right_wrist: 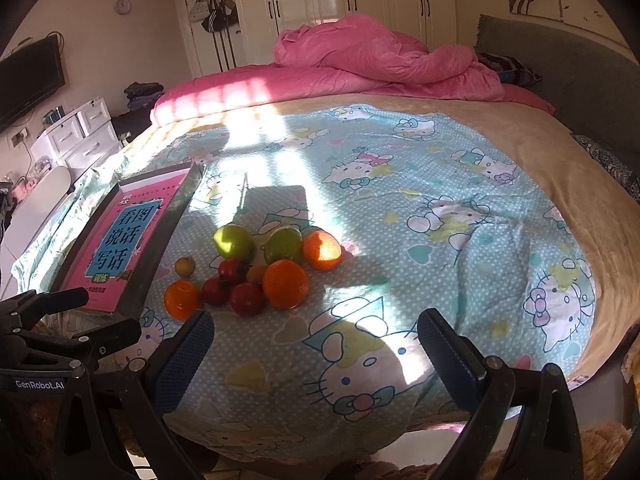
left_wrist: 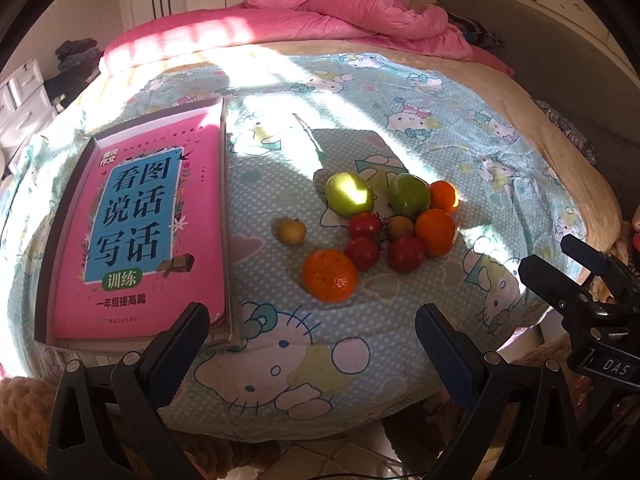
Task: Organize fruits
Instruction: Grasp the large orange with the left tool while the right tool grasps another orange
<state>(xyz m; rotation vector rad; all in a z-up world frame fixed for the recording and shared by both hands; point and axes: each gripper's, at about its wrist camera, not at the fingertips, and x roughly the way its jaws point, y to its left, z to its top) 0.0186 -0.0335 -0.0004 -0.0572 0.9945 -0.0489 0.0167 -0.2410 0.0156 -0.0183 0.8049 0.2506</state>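
Both my tongs are wide open and empty: left gripper (left_wrist: 312,344) and right gripper (right_wrist: 316,350) hang at the near edge of the bed. Past them, the fruits sit loose on the cartoon sheet (left_wrist: 400,312): nearest orange (left_wrist: 329,276), tomatoes (left_wrist: 362,253), green apples (left_wrist: 349,194), one small yellowish fruit (left_wrist: 292,231) just apart. The pink book in its tray (left_wrist: 140,232) holds no fruit. So I'd say nothing's organized yet.

Left gripper (left_wrist: 312,344) jaws spread wide, nothing between fingers; right gripper (right_wrist: 316,350) same, fingers level, empty.
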